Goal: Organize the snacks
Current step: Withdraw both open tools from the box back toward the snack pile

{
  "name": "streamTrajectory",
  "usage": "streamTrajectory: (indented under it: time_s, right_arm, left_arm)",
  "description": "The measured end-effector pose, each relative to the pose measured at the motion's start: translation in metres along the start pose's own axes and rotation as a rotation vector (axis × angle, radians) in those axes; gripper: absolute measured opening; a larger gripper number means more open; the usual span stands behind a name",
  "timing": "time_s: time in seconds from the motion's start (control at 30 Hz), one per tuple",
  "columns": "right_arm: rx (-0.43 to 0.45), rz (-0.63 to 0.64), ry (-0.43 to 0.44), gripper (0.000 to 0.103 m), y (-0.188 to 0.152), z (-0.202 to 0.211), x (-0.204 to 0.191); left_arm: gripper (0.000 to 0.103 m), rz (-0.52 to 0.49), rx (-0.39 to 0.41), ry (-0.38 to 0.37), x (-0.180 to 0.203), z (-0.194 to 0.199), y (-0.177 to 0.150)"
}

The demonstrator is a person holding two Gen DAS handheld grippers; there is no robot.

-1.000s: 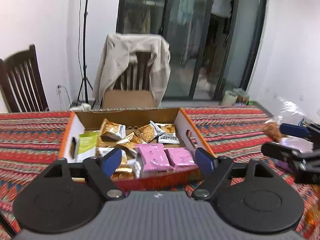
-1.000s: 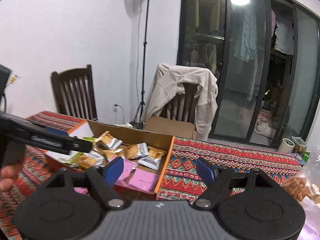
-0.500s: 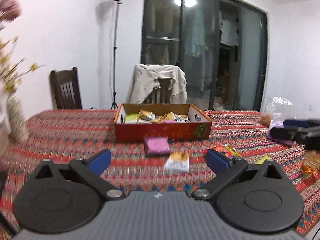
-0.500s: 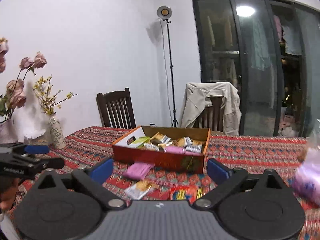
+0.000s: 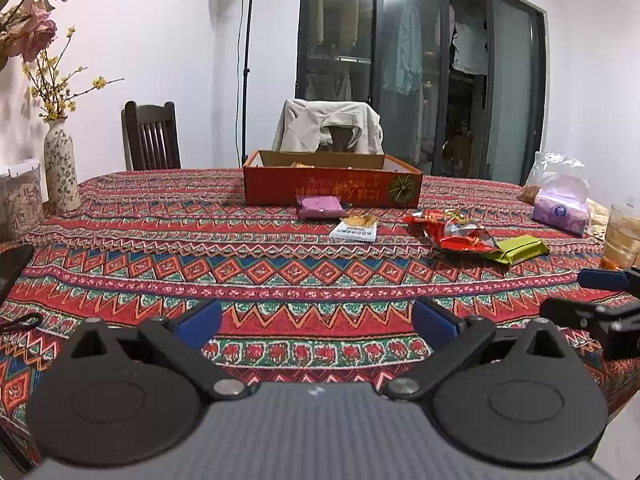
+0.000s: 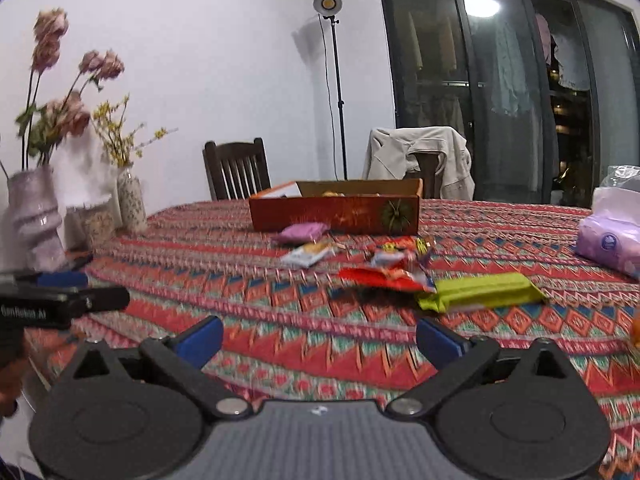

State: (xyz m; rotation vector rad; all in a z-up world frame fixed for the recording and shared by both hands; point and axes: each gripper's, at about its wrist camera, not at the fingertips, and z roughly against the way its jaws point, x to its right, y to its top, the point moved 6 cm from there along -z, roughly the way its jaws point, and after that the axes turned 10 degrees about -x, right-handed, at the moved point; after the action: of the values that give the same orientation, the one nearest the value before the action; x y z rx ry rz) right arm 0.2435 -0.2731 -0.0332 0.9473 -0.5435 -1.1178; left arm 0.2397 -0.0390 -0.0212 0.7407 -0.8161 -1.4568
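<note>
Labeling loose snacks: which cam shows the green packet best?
Right wrist view. The green packet lies close and large there, its whole length visible, though slightly motion-blurred. The left wrist view shows it sharper but smaller, farther off to the right, its near end tucked against the red wrapper.

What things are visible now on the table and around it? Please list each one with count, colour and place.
snack box: 1, red-orange, far middle of table
pink packet: 1, pink, just before the box
white packet: 1, white and gold, near the pink one
red wrappers: a small heap, red, right of centre
green packet: 1, lime green, beside the red heap
tissue pack: 1, lilac, far right
vase: 1, patterned white, holding flowers, left edge
tablecloth: 1, red patterned
chairs: 2, dark wood, one draped with a beige jacket
lamp stand: 1, black, by the wall
left gripper: open, low over table
right gripper: open, low over table
</note>
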Motion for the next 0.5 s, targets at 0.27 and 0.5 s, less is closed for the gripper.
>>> streamTrajectory:
  time_s: [0.27, 0.5]
  right_arm:
    - [0.017, 0.012, -0.037, 0.103, -0.004, -0.001, 0.008]
    - [-0.016, -0.015, -0.028, 0.101, 0.002, -0.017, 0.018]
  left_arm:
    - [0.103, -0.004, -0.031, 0.002, 0.002, -0.015, 0.004]
    - [0.103, 0.000, -0.062, 0.003, 0.001, -0.034, 0.011]
